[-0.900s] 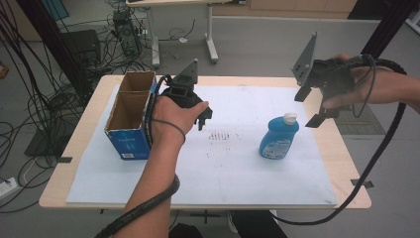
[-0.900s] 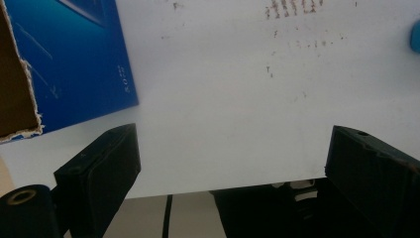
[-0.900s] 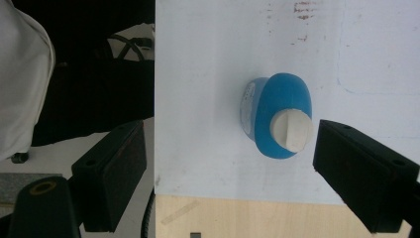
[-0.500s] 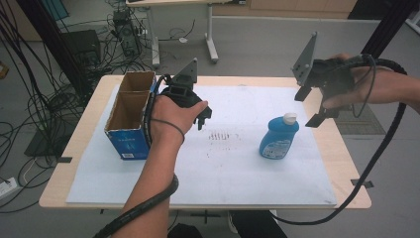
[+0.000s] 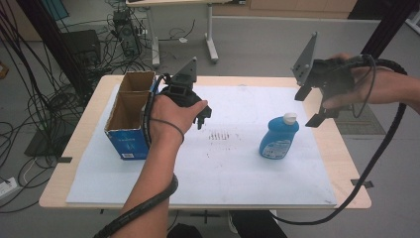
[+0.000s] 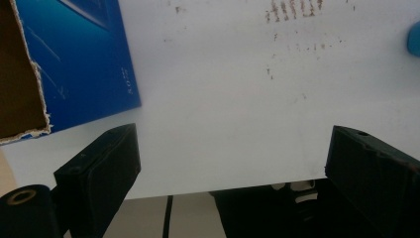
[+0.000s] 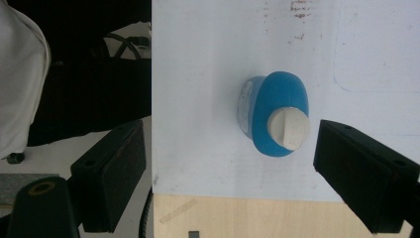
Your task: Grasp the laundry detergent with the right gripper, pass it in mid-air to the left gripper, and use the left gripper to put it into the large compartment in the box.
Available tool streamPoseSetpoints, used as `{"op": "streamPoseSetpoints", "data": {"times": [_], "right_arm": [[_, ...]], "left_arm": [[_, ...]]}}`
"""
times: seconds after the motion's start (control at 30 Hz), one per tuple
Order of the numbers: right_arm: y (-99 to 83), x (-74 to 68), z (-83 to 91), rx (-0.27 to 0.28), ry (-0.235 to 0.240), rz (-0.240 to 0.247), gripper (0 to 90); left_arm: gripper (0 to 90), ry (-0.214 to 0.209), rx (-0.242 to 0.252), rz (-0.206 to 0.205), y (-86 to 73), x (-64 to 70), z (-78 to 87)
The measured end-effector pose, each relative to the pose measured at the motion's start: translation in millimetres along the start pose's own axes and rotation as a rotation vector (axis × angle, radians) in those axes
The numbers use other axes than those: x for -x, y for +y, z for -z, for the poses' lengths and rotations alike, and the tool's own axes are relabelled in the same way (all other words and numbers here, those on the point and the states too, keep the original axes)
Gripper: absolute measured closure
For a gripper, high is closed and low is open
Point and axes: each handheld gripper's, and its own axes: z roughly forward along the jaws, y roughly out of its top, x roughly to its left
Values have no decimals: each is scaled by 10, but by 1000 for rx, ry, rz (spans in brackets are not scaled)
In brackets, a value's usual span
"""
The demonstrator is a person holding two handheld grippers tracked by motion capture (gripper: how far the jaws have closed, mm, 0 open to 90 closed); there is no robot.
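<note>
Hovering right gripper (image 5: 317,105), jaws released, above blue bottle (image 5: 279,138) | left gripper (image 5: 200,115) released beside box (image 5: 130,115) | open sheet between

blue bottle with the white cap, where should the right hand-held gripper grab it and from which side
Probably best from above, closing across the narrow neck just under the white cap. The blue plastic bottle stands upright on the white sheet, its body broad and rounded while the top tapers. The right hand-held gripper hangs open above it, with bare sheet all round the bottle.
</note>
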Motion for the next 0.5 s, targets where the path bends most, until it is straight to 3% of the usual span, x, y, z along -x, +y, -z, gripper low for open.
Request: {"op": "streamPoseSetpoints", "data": {"times": [0.5], "right_arm": [[-172,6,31,-1,-24,-36,124]], "left_arm": [[74,-5,9,-1,4,3,17]]}}
